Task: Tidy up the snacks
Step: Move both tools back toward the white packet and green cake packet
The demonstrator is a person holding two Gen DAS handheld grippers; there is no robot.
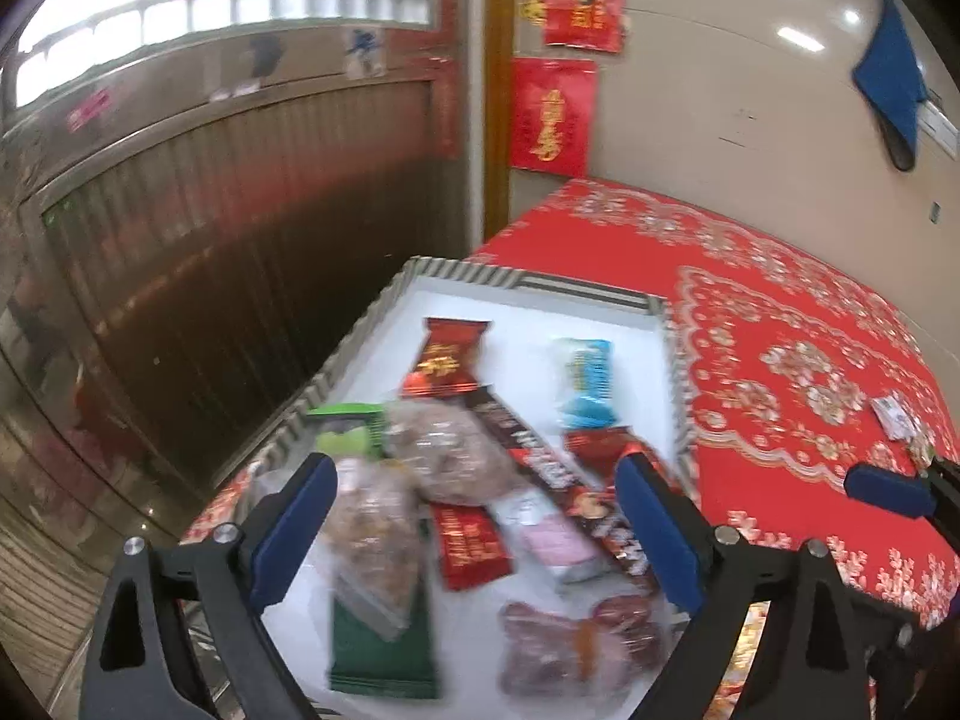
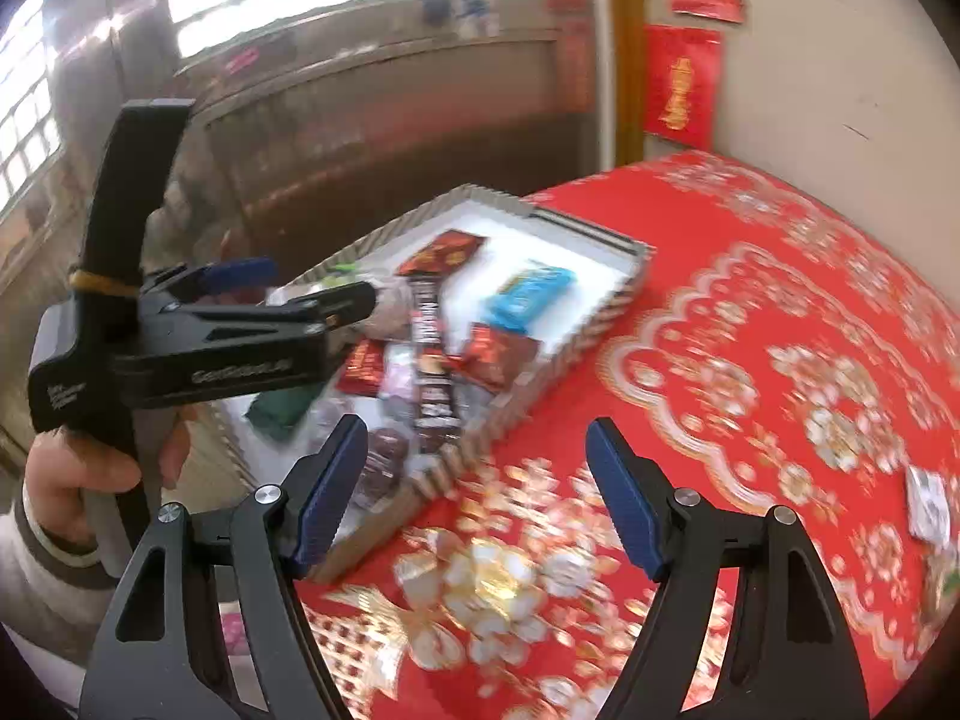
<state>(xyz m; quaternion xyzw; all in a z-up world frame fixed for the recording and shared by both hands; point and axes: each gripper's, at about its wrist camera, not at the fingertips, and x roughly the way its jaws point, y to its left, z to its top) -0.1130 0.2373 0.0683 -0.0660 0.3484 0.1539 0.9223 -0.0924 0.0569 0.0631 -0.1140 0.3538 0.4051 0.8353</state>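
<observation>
My left gripper (image 1: 474,516) has its fingers spread and empty over the snacks (image 1: 480,462) heaped in the tray (image 1: 675,372); right gripper (image 2: 477,486) is spread too, a stray packet (image 2: 929,503) off its right fingertip. Closing now risks pinching two overlapping wrappers (slippery foil).

- The tray (image 1: 672,360) has a white floor and a ribbed grey rim; it sits at the left edge of the table, holding most of the snacks.
- A red packet (image 1: 447,357) lies flat near the tray's far left corner.
- A blue packet (image 1: 585,384) lies flat near the tray's far right edge.
- A long dark bar (image 1: 558,474) runs diagonally across the tray's middle.
- Two clear bags of brown snacks (image 1: 450,450) overlap along the tray's left side.
- A green packet (image 1: 378,648) lies at the near left.
- A small white packet (image 2: 927,501) lies alone near the table's right edge, well apart from the tray.
</observation>
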